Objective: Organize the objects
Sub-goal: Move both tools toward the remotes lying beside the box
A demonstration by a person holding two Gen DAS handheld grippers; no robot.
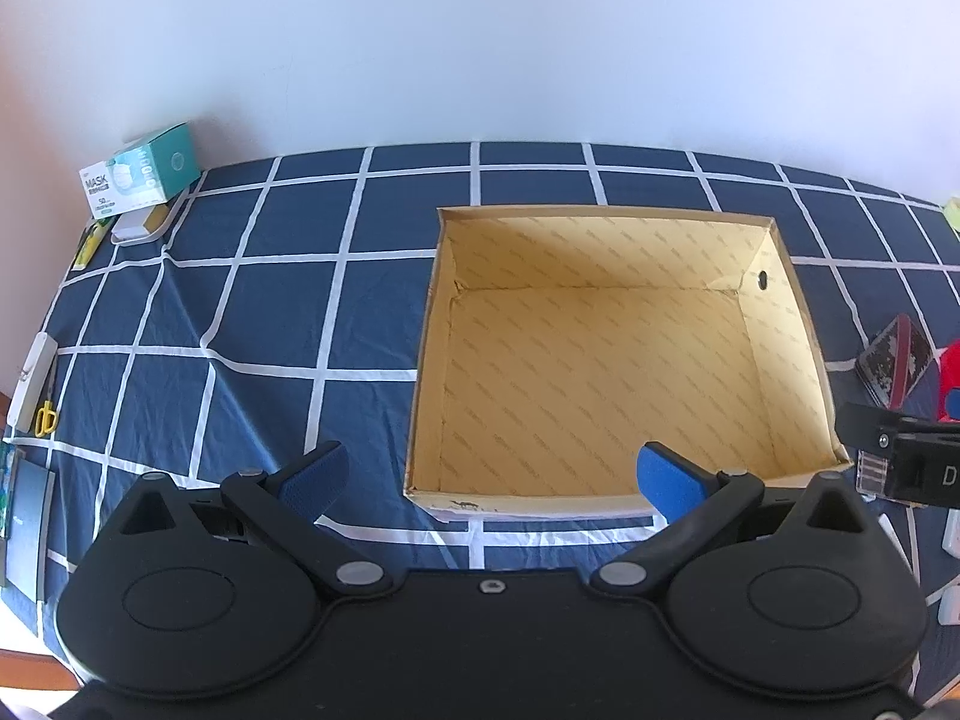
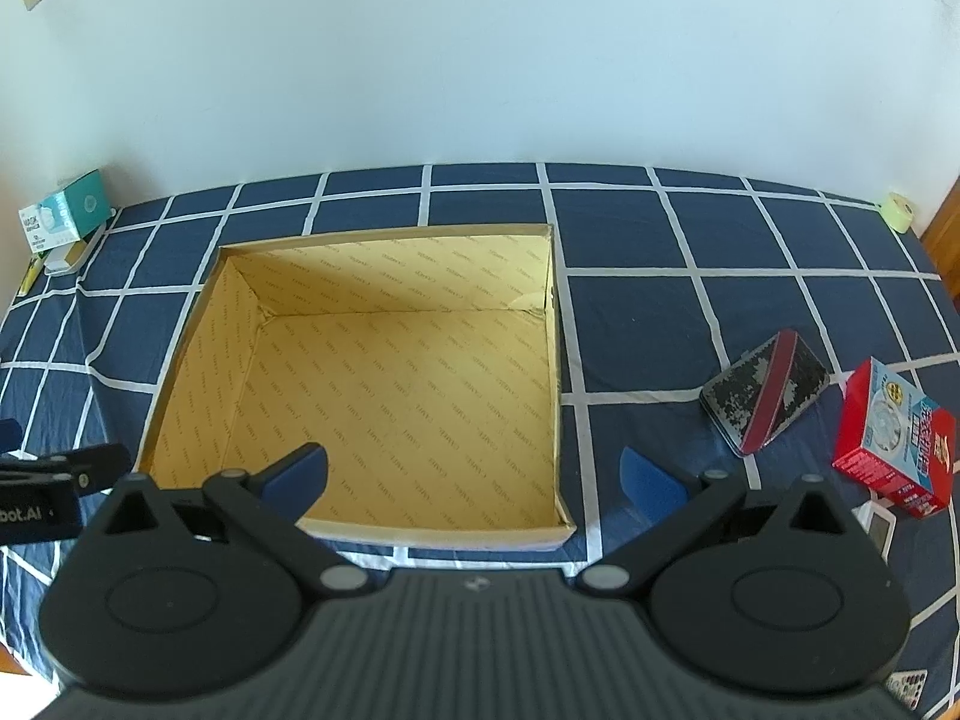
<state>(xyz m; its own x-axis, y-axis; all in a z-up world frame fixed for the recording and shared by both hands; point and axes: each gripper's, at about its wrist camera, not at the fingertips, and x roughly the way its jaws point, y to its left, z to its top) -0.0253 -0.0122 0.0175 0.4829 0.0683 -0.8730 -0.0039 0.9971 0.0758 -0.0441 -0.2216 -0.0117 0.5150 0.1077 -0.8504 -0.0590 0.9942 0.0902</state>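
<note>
1. The open tan cardboard box (image 2: 384,372) sits empty mid-counter; light, with thin walls that would likely flex if pinched.
2. The red printed carton (image 2: 894,438) and the flat camouflage-patterned tin with a red band (image 2: 765,399) lie right of the box; probably light and rigid, best gripped across their narrow sides.
3. Left tool (image 1: 489,480) and right tool (image 2: 474,474) hover with fingers spread apart, holding nothing.
4. The navy, white-gridded cloth (image 2: 690,252) is wrinkled and may slide; a white wall backs the counter.
</note>
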